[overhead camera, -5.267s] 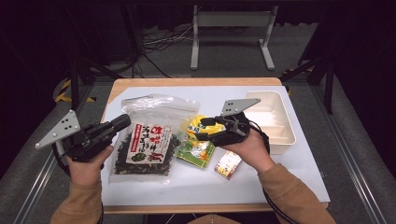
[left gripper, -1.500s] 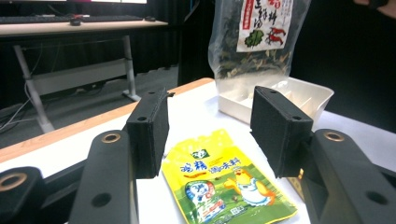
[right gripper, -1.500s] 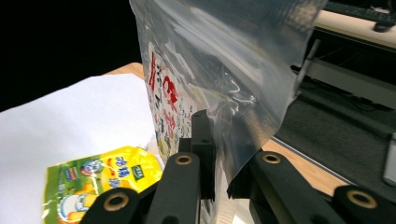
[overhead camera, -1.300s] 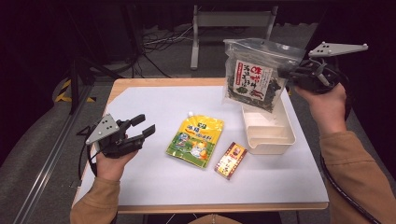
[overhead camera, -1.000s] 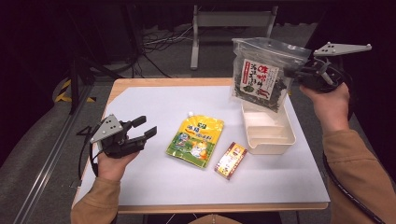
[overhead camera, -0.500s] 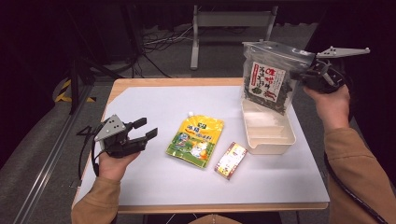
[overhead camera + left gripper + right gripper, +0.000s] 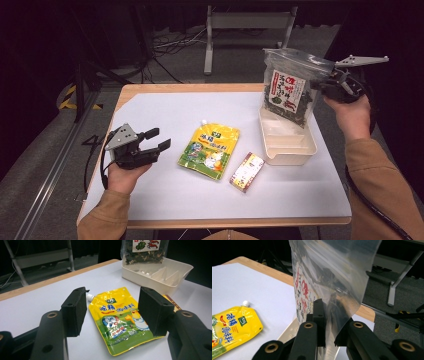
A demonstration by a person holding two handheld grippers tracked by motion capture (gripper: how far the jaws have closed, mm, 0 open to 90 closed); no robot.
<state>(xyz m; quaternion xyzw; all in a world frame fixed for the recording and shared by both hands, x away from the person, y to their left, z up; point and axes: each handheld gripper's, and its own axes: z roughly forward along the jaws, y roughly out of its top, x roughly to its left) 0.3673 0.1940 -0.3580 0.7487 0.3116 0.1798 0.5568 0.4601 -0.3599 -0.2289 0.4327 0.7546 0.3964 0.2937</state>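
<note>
My right gripper [image 7: 320, 86] is shut on the clear edge of a seaweed bag [image 7: 289, 90], which hangs upright over the far end of the white divided tray [image 7: 292, 153]. In the right gripper view the jaws pinch the plastic bag [image 7: 332, 277] between them. My left gripper [image 7: 159, 140] rests open at the table's left, pointing at a yellow spouted sauce pouch [image 7: 210, 151]. The left gripper view has the pouch [image 7: 120, 317] lying flat between and beyond the open jaws, with the tray [image 7: 160, 277] behind it.
A small red and yellow box [image 7: 247, 171] lies just right of the pouch, near the tray's front corner. The white table [image 7: 165, 105] has free room at its back left. A metal stand [image 7: 250, 20] is on the floor beyond the table.
The right gripper has carried the seaweed bag from the table up and right, then lowered it toward the tray. The left gripper let go earlier and has drifted slightly toward the pouch.
</note>
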